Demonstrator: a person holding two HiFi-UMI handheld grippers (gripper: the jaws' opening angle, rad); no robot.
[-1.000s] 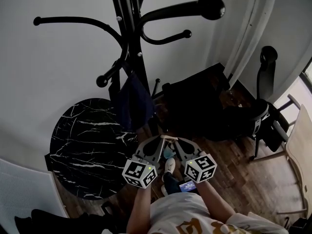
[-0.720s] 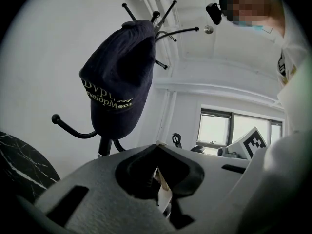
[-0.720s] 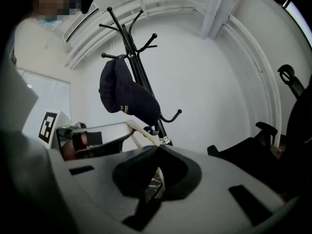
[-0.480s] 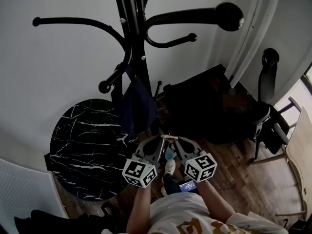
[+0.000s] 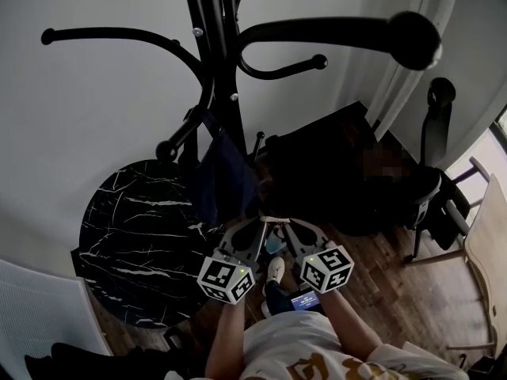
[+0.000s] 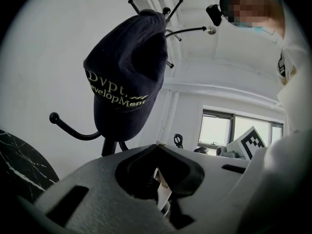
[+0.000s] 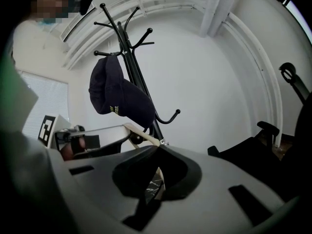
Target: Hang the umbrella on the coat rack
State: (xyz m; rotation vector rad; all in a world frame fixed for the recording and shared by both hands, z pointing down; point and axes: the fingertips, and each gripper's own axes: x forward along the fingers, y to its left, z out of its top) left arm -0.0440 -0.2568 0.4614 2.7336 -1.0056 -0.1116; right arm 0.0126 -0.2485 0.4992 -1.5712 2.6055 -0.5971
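The black coat rack [image 5: 214, 62] stands against the white wall, its curved arms ending in knobs. A navy cap [image 5: 226, 176] with pale lettering hangs from one low arm, and it also shows as the cap [image 6: 126, 82] and the cap [image 7: 117, 99] in the gripper views. I see no umbrella in any view. My left gripper [image 5: 265, 222] and right gripper [image 5: 285, 223] are held side by side just below the cap, tips nearly touching. Left gripper [image 6: 157, 146] is shut with nothing in it. Right gripper [image 7: 158, 146] has its jaws together and empty too.
A round black marble table [image 5: 135, 220] sits left of the rack base. Dark furniture [image 5: 333, 165] and a black office chair [image 5: 432, 180] fill the right, with a pale wooden chair [image 5: 487, 236] beyond. A white slatted panel [image 5: 40, 307] is at the lower left. The person's shoe [image 5: 275, 269] rests on the wood floor.
In the head view the rack's top arm and knob have grown larger and slid right. Both grippers stay almost where they were, still shut.
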